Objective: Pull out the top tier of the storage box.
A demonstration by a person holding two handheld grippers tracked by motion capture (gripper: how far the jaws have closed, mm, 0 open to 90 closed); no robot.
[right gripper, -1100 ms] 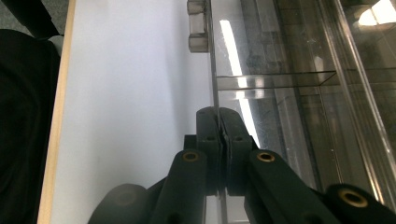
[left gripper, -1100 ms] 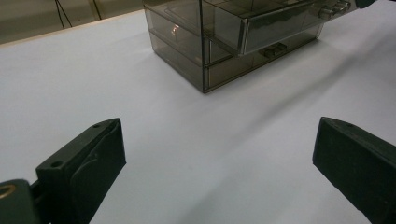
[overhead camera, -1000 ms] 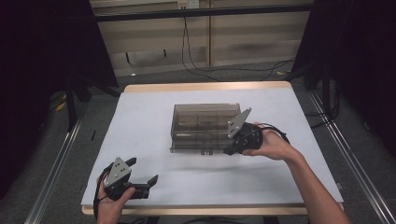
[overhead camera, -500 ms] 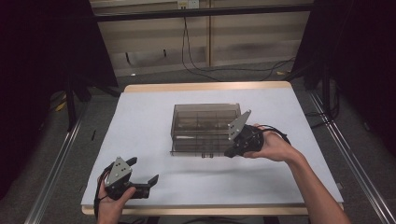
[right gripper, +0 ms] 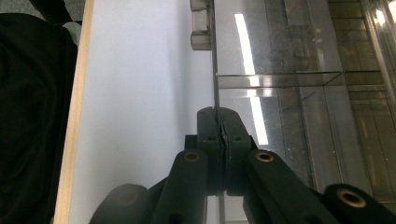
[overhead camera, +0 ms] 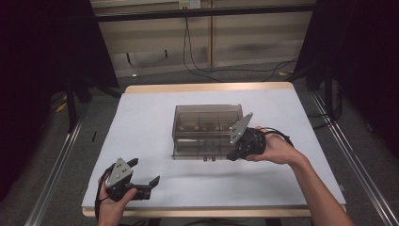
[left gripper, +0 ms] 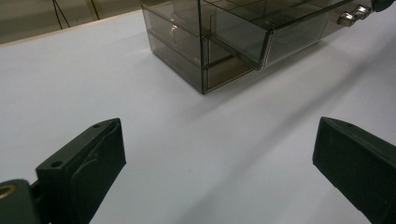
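A smoky clear plastic drawer box (overhead camera: 207, 120) stands in the middle of the white table (overhead camera: 146, 122). Its lower drawer (overhead camera: 197, 153) sticks out a little toward me, with two metal knobs (left gripper: 352, 16) on its front. My right gripper (overhead camera: 231, 155) is at the drawer's right front corner. In the right gripper view the right gripper (right gripper: 219, 116) is shut on the thin front panel (right gripper: 215, 70) of the drawer, edge-on between the pads. My left gripper (overhead camera: 145, 171) rests near the table's front left, open, with bare table between its jaws (left gripper: 219, 172).
The table's wooden edge (overhead camera: 207, 87) runs along the far side and the near side. Metal rails (overhead camera: 56, 165) flank the table on the floor, and cables (overhead camera: 202, 66) lie on the floor behind it. The box's upper compartments (left gripper: 187, 42) look empty.
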